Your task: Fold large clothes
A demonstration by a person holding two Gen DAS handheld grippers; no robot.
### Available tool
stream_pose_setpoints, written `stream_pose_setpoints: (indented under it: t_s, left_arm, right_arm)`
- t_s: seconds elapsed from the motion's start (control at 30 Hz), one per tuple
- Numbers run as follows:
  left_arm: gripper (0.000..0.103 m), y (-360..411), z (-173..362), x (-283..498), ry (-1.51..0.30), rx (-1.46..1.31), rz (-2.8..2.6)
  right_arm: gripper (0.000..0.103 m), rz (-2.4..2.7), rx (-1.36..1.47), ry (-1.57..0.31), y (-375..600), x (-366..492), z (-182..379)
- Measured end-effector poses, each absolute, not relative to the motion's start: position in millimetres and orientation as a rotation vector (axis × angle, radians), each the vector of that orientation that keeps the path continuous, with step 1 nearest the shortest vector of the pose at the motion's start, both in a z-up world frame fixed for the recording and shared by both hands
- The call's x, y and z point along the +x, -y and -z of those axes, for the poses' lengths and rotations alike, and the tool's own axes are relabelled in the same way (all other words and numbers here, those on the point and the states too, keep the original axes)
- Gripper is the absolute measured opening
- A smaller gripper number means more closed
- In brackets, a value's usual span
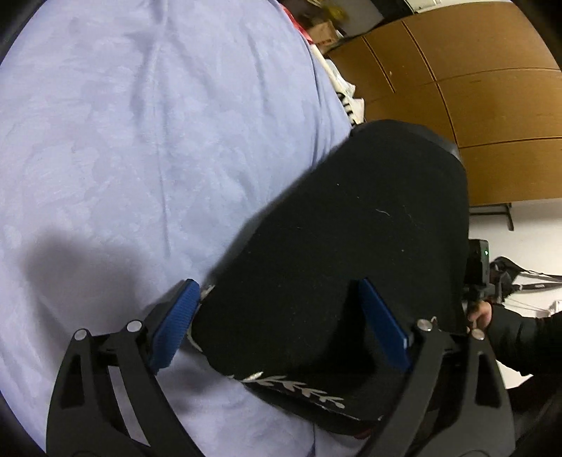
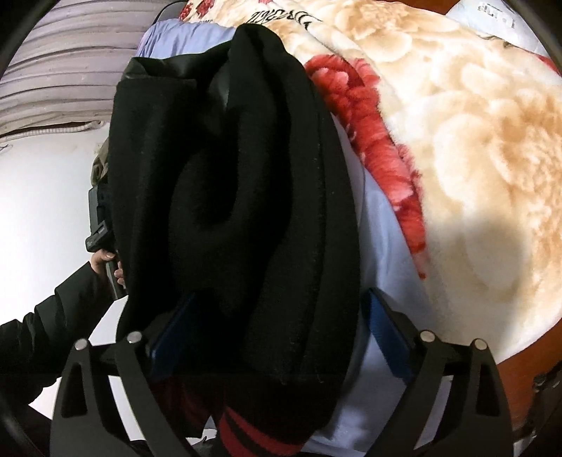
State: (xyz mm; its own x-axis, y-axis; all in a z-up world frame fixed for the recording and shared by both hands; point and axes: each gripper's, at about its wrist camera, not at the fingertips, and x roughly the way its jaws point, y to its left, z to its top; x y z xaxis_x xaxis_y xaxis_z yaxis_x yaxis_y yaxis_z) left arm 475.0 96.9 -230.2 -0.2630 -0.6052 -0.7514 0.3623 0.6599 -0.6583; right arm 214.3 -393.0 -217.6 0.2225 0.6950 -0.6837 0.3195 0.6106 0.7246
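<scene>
A folded black garment [image 1: 351,246] with a white leaf pattern on its near edge lies on the lavender bedsheet [image 1: 140,140]. My left gripper [image 1: 277,316] is open, its blue pads either side of the garment's near end. In the right wrist view the same black garment [image 2: 228,193], bundled, with a red-striped band at the bottom, fills the middle. My right gripper [image 2: 281,323] is open with the cloth lying between its blue pads; the left pad [image 2: 172,334] is partly covered by cloth.
A cream and red floral fleece blanket [image 2: 474,158] lies to the right on the bed. Brown wooden cabinets [image 1: 474,88] stand beyond the bed's edge. Boxes and clutter [image 1: 323,31] sit at the far corner. The other hand and gripper [image 2: 105,246] show at the left.
</scene>
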Motion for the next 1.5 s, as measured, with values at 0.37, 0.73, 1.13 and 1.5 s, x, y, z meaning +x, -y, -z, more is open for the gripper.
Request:
stream_pose_setpoints:
  t_s: [0.37,0.73,1.13,1.5]
  left_arm:
    - [0.097,-72.0,245.3,476.4,-1.599,-0.185,0.976]
    - [0.095,-66.6,235.5,469.3,-1.561,-0.175,0.978]
    - [0.067,-69.7,189.4,453.5,-1.469,-0.218,0.917]
    - [0.059,-103.5,117.1,431.8,-1.355,-0.312,0.855]
  right_arm:
    - [0.095,-0.341,0.89,-1.407,378.1,230.2,219.6]
    - [0.091,-0.319,0.864,-1.426,350.3,244.9,204.1]
    - [0.024,-0.248,0.729,-1.426,341.8,251.4,155.9]
    - [0.02,-0.294,0.558,-1.335,292.2,269.4,22.6]
